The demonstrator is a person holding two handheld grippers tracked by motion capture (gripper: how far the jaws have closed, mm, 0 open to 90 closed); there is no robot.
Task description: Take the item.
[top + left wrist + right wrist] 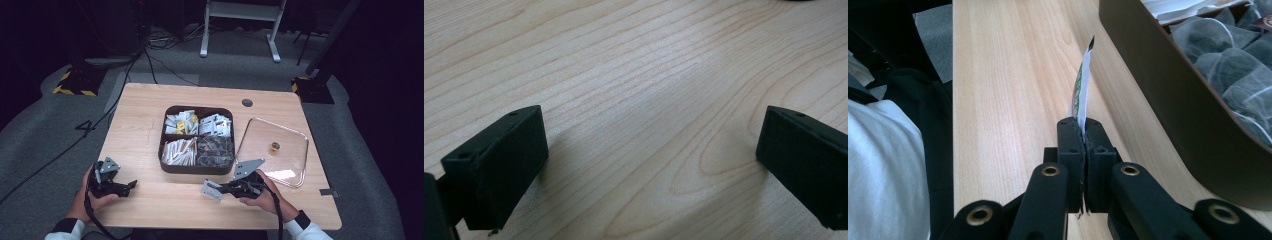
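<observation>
Your right gripper (220, 190) is clenched on a flat white packet (1082, 85), pinched edge-on between its jaws just in front of the brown box (197, 169) and over the desk (150, 200). Your left gripper (131, 186) is released, jaws wide over bare wood, well apart from the box. The clear lid (272, 150) lies right of the box.

A lab or studio: around the wooden table (150, 105) lie floor cables (165, 40), hazard-striped stand bases (75, 85) and grey carpet (40, 145).
</observation>
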